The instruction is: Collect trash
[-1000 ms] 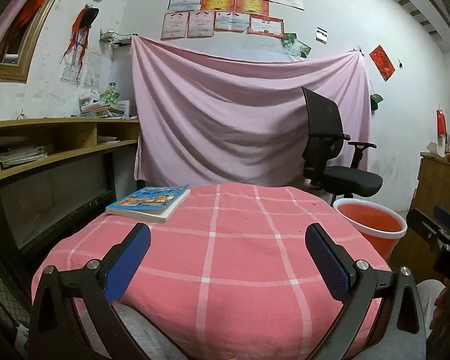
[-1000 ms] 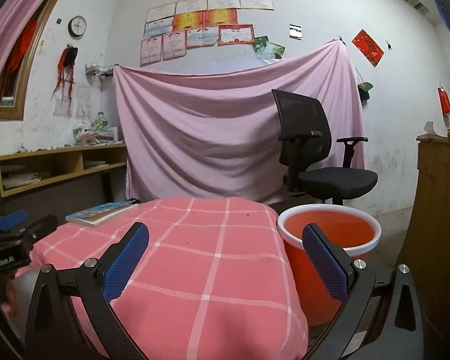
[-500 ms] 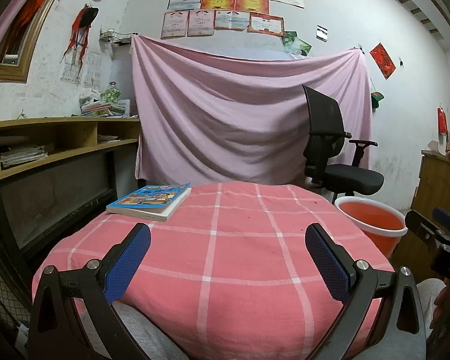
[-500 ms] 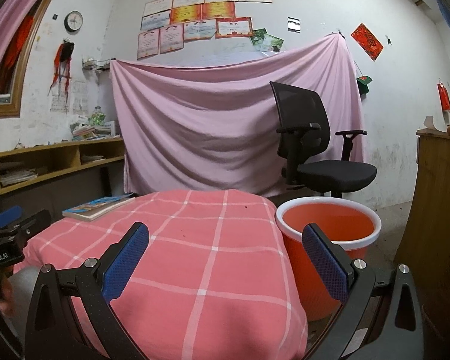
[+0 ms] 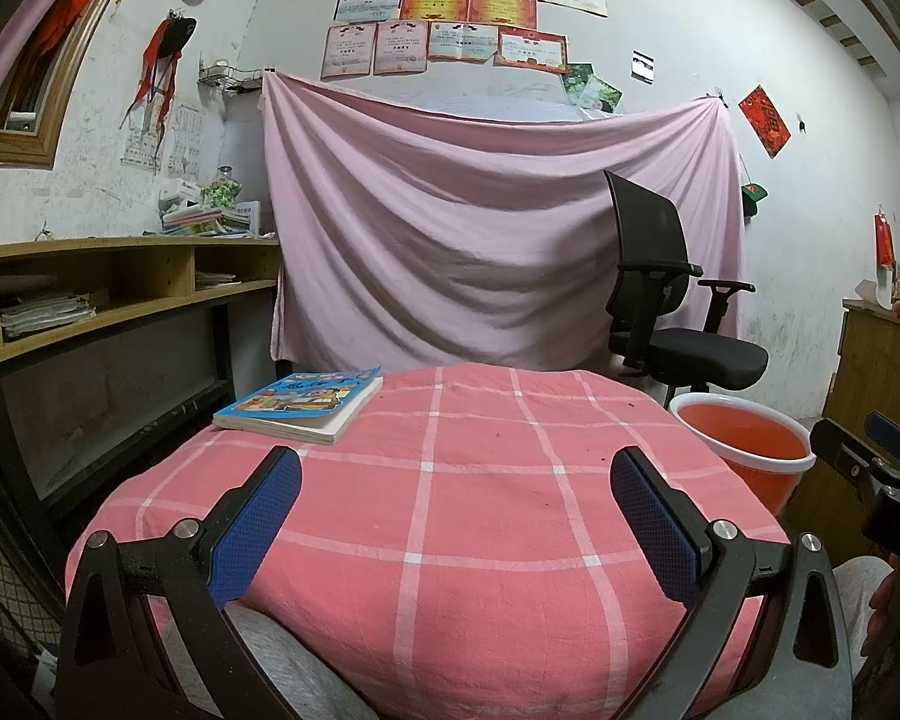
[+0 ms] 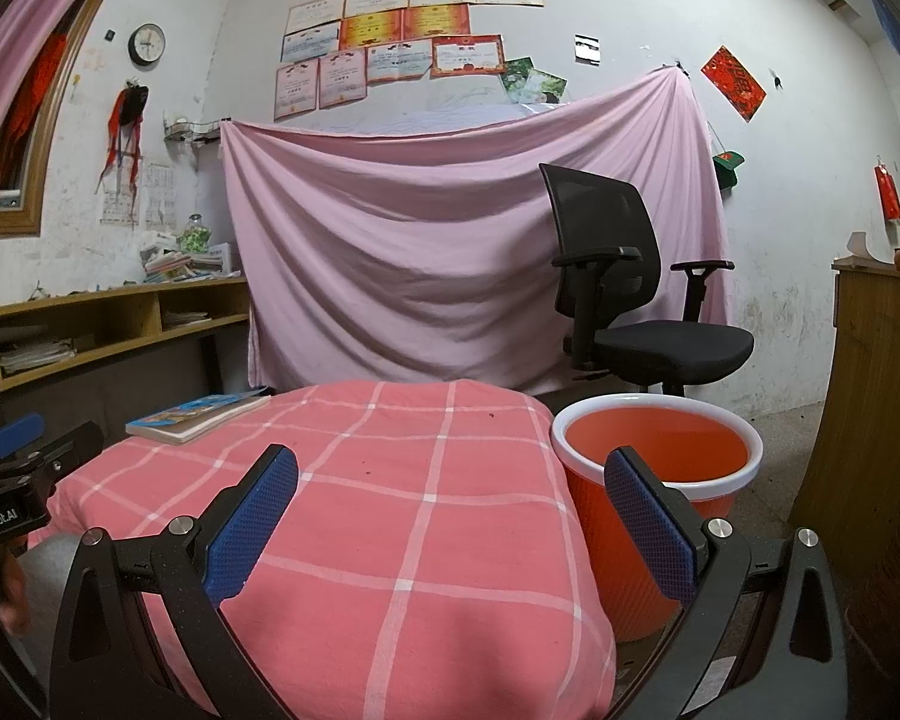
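An orange bin (image 6: pixel 654 468) with a white rim stands on the floor right of the table; the left wrist view also shows the bin (image 5: pixel 744 450). The table (image 5: pixel 480 510) wears a pink checked cloth with a few tiny dark specks on it. My left gripper (image 5: pixel 456 480) hovers open over the table's near edge, nothing between its blue pads. My right gripper (image 6: pixel 450 480) is open too, held over the table's right corner with its right finger (image 6: pixel 648 516) in front of the bin. No larger piece of trash shows on the cloth.
A book (image 5: pixel 303 405) lies at the table's far left. A black office chair (image 6: pixel 630 306) stands behind the bin, before a pink sheet (image 5: pixel 480 228) hung on the wall. Wooden shelves (image 5: pixel 108 288) run along the left; a wooden cabinet (image 6: pixel 870 420) stands right.
Both views have shifted slightly; the right gripper has tilted a little, so the bin and table sit marginally lower in its view. Both grippers stay open and empty.
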Tool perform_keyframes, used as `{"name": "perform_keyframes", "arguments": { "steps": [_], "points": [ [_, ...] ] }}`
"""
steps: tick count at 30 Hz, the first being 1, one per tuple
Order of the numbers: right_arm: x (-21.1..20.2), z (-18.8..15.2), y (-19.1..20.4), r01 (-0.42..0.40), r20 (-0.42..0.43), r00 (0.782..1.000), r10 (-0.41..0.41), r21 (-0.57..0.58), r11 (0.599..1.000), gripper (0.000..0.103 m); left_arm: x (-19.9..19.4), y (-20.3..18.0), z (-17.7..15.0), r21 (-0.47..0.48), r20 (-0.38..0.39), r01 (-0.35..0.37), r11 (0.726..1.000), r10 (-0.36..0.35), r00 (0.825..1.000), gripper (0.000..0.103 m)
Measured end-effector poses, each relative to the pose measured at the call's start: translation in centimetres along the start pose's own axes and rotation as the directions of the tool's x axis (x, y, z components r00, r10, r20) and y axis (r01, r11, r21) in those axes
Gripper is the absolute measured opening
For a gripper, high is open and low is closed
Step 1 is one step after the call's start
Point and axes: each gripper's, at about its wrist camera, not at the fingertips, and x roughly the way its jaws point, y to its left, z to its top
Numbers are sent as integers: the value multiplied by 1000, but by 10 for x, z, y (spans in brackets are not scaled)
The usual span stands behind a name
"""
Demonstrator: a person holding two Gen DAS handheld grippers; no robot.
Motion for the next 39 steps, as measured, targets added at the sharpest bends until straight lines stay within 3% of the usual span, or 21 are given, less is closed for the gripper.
{"name": "perform_keyframes", "arguments": {
  "steps": [39],
  "points": [
    [-1, 0, 3, 0, -3, 1000, 0, 1, 1000, 103, 0, 2, 0, 3, -2, 0, 1000, 0, 1000, 101]
  ]
}}
